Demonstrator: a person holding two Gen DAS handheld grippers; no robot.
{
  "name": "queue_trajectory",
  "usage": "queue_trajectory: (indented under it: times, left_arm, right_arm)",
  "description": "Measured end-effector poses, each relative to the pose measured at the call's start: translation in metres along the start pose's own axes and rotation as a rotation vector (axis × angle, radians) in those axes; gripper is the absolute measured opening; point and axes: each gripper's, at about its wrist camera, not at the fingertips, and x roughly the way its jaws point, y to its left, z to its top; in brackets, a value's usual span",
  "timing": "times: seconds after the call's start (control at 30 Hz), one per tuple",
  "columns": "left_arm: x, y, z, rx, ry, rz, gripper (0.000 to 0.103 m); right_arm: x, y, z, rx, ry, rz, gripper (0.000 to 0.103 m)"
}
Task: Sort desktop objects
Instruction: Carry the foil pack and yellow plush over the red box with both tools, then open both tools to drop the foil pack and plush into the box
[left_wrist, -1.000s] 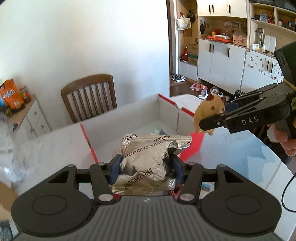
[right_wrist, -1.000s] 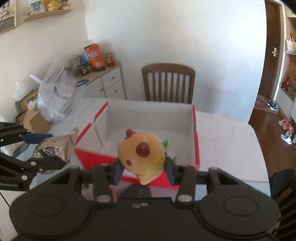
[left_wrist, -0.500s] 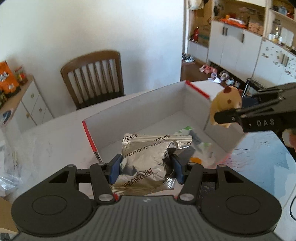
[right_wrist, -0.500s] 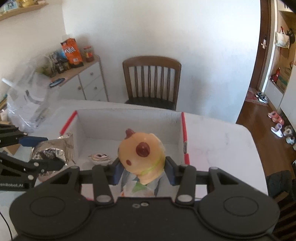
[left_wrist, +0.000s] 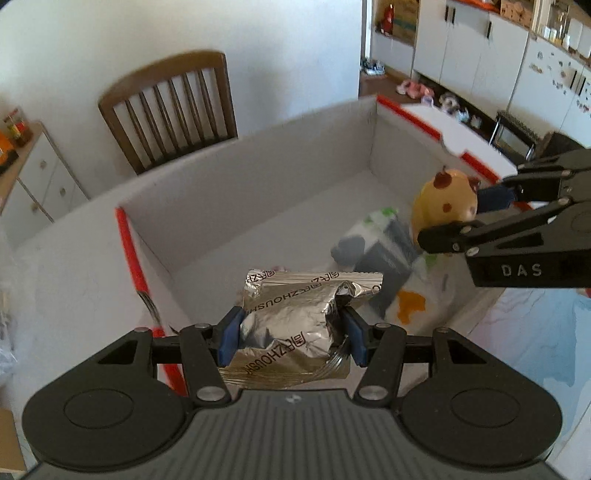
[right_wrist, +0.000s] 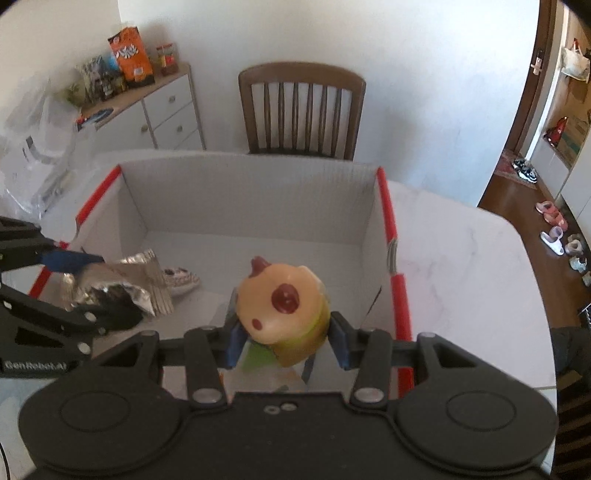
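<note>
The white worktop (right_wrist: 461, 240) carries a big white carton with red edges (left_wrist: 258, 177), and both hands have just swung in from outside its walls, so each load now hangs over the open interior. A few packets already lie on its floor. The left gripper (left_wrist: 291, 334) has its fingers clamped on a crumpled silver foil packet (left_wrist: 291, 325) above the near left corner. The right gripper (right_wrist: 282, 336) pinches a yellow squishy toy (right_wrist: 282, 306) over the right side. Looks like both are lined up for release.
</note>
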Motion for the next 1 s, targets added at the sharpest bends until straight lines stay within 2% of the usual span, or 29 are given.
queue_trajectory:
  times: [0.1, 0.27, 0.3, 0.43, 0.57, 0.7, 1.0]
  left_arm:
    - [0.006, 0.005, -0.002, -0.059, 0.021, -0.018, 0.057]
    - [0.006, 0.004, -0.001, -0.048, 0.021, -0.008, 0.057]
    - [0.005, 0.004, -0.001, -0.05, 0.018, -0.004, 0.057]
    - [-0.003, 0.003, -0.004, -0.058, -0.015, 0.013, 0.057]
    - [-0.016, 0.006, -0.007, -0.089, -0.05, -0.003, 0.066]
    - [-0.031, 0.007, -0.009, -0.101, -0.096, -0.004, 0.067]
    - [-0.068, 0.001, -0.017, -0.121, -0.173, 0.011, 0.067]
  right_arm:
    - [0.003, 0.002, -0.002, -0.01, 0.009, -0.003, 0.047]
    - [0.003, 0.004, -0.002, -0.024, 0.013, 0.006, 0.05]
    - [0.002, 0.004, -0.002, -0.027, 0.013, 0.007, 0.054]
    - [-0.007, 0.003, -0.005, -0.031, -0.007, 0.025, 0.069]
    - [-0.02, 0.002, -0.005, -0.043, -0.031, 0.044, 0.07]
    - [-0.038, 0.0, -0.006, -0.043, -0.069, 0.065, 0.078]
    - [-0.072, -0.008, -0.014, -0.023, -0.126, 0.087, 0.081]
